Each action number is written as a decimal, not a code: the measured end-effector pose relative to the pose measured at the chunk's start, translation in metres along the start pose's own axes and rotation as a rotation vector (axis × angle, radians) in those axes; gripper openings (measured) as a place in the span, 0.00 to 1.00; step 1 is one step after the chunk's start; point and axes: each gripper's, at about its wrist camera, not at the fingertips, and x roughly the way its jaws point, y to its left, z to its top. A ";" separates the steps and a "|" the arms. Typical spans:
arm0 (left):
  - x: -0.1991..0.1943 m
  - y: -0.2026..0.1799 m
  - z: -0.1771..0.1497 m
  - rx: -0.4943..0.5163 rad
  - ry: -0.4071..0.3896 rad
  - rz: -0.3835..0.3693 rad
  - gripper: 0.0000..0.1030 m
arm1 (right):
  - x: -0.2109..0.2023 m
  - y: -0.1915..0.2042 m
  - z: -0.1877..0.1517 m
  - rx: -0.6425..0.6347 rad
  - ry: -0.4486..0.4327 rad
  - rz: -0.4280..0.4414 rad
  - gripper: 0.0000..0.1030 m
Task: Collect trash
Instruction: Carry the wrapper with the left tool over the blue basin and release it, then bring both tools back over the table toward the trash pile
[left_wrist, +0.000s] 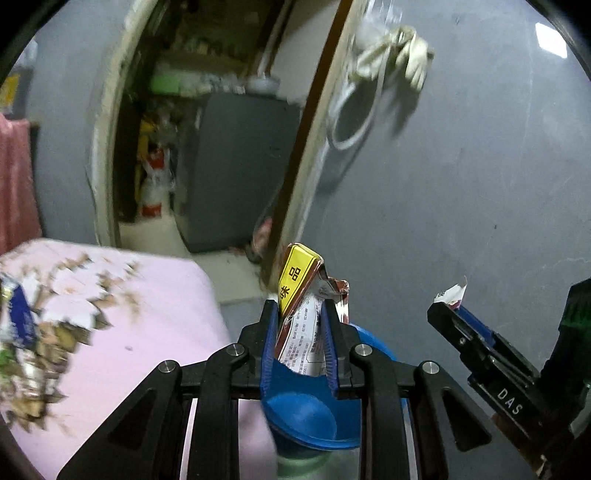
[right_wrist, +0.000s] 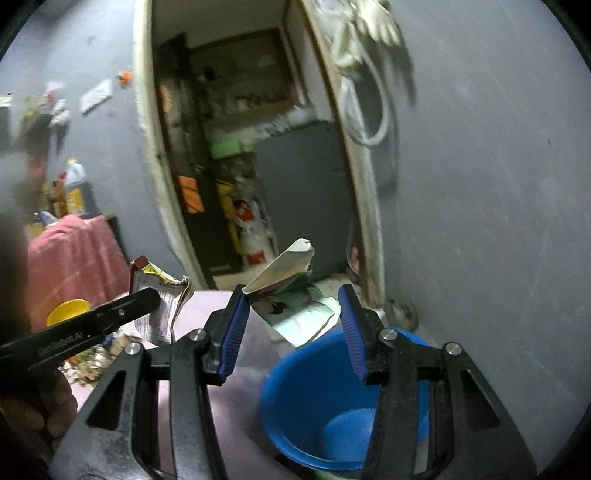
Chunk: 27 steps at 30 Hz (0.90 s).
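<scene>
My left gripper (left_wrist: 299, 314) is shut on a crumpled snack wrapper (left_wrist: 301, 291) with a yellow label, held above a blue plastic bucket (left_wrist: 314, 410). The same wrapper shows in the right wrist view (right_wrist: 159, 299) beside the left gripper's finger (right_wrist: 122, 314). My right gripper (right_wrist: 293, 301) is open, its jaws wide apart, with a white and green paper packet (right_wrist: 295, 295) touching its left pad above the blue bucket (right_wrist: 317, 398). In the left wrist view the right gripper (left_wrist: 448, 308) shows at the right with a scrap of the packet (left_wrist: 452, 293) at its tip.
A bed with a pink floral sheet (left_wrist: 122, 306) lies at the left, with scraps on it. A grey wall (left_wrist: 461, 184) stands at the right, with a coiled white cable (left_wrist: 369, 74) hanging. An open doorway (right_wrist: 240, 166) leads to a cluttered room. A pink cloth (right_wrist: 74, 254) and bottle (right_wrist: 75, 188) are far left.
</scene>
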 end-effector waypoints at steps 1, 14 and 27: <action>0.012 -0.001 0.000 -0.005 0.030 0.000 0.20 | 0.006 -0.006 -0.002 0.010 0.018 -0.008 0.58; 0.087 0.025 -0.016 -0.067 0.217 -0.007 0.31 | 0.053 -0.058 -0.028 0.146 0.158 -0.067 0.65; 0.005 0.033 -0.013 -0.089 0.060 0.057 0.51 | 0.033 -0.036 -0.012 0.119 0.092 -0.037 0.83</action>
